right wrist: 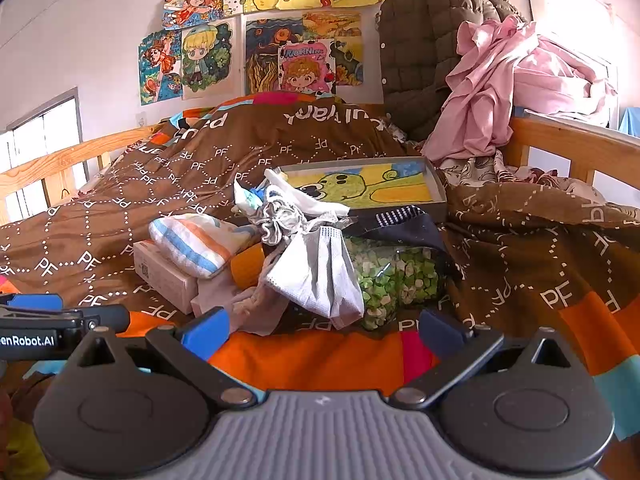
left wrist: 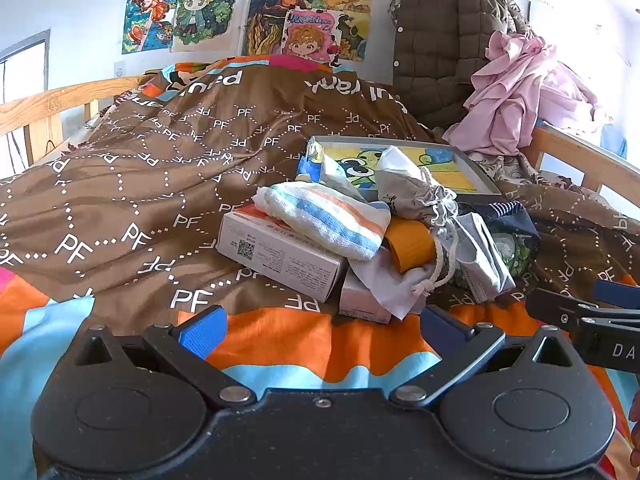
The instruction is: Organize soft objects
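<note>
Bed [left wrist: 120, 184] with wooden rails, covered by a brown printed quilt; drawings are taped to the wall behind, and a quilted olive jacket [left wrist: 440, 40] and pink garment [left wrist: 508, 92] are heaped at the far corner.

Item 1: striped towel [left wrist: 324, 216], folded, lying on a white carton [left wrist: 280, 256]. Likely light and limp; best pinched at a folded edge.

Item 2: grey drawstring pouch [left wrist: 424, 196], slumped over an orange cylinder [left wrist: 408, 248]. Soft; the gathered neck or cord offers a hold.

Item 3: white mesh cloth [right wrist: 320, 276], draped against a clear bag of green pieces [right wrist: 396, 280]. Flimsy, probably prone to snagging.

Item 4: framed picture [right wrist: 360, 188], flat behind the pile; rigid.

Left gripper [left wrist: 320, 328]: fingers spread wide, holding nothing, short of the pile.

Right gripper [right wrist: 324, 330]: fingers likewise wide apart, empty, just before the mesh cloth.
</note>
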`<state>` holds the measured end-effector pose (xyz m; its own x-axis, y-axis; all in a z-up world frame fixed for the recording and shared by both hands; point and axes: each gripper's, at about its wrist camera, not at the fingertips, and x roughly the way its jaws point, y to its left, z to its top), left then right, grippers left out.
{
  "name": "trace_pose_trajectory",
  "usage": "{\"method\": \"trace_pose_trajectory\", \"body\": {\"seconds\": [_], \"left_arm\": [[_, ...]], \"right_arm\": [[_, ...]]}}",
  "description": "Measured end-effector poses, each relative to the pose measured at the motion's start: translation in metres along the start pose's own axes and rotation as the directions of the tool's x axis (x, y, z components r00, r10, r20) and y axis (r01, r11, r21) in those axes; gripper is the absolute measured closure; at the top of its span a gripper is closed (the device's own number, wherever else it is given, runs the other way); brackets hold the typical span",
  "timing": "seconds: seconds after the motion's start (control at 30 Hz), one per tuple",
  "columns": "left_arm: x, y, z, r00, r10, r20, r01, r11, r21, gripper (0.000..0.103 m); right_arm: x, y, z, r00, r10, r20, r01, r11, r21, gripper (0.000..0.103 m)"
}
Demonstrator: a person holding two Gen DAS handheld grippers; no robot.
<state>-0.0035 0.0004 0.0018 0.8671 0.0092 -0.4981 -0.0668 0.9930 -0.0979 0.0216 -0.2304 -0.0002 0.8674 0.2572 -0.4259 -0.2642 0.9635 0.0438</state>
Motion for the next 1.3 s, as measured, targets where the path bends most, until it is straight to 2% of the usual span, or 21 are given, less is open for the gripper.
{"method": "trace_pose_trajectory", "body": {"seconds": [1.3], "left_arm": [[0.0018,0.0013,-0.0002,1.0,0.002,-0.002,-0.002,1.0,-0.002,0.001]], "right_arm": [[0.0018,0.0003,0.0003,1.0,0.003,-0.009,-0.003,1.0,0.008,0.0]]}}
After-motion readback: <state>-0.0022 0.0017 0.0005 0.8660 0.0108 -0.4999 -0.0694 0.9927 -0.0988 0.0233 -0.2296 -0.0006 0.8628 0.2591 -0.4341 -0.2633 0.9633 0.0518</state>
